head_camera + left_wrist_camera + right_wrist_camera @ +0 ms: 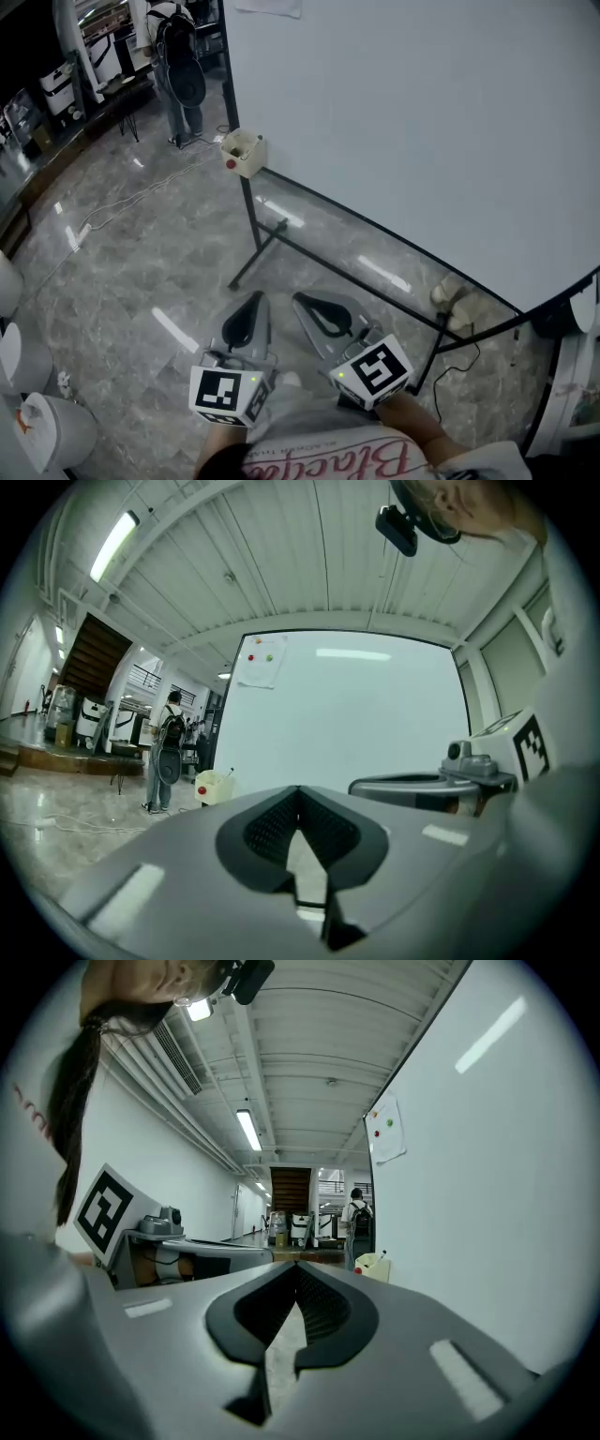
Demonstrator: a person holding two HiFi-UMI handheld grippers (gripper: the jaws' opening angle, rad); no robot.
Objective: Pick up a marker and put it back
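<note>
A cream holder box (242,151) with a red dot hangs at the left edge of the big whiteboard (403,122). A thin stick, maybe a marker, pokes out of the holder box (214,785), too small to tell. My left gripper (253,302) and right gripper (305,302) are low in the head view, side by side above the floor and well short of the box. Both are shut with nothing in them. In the left gripper view, the left gripper (300,797) points at the whiteboard (356,714). The right gripper (298,1277) points along the board toward the holder box (373,1265).
The whiteboard stands on a black metal frame (258,239) over a glossy marble floor (141,262). A person with a backpack (180,66) stands beyond the box. White cables (122,206) trail on the floor. White round objects (37,422) sit at lower left.
</note>
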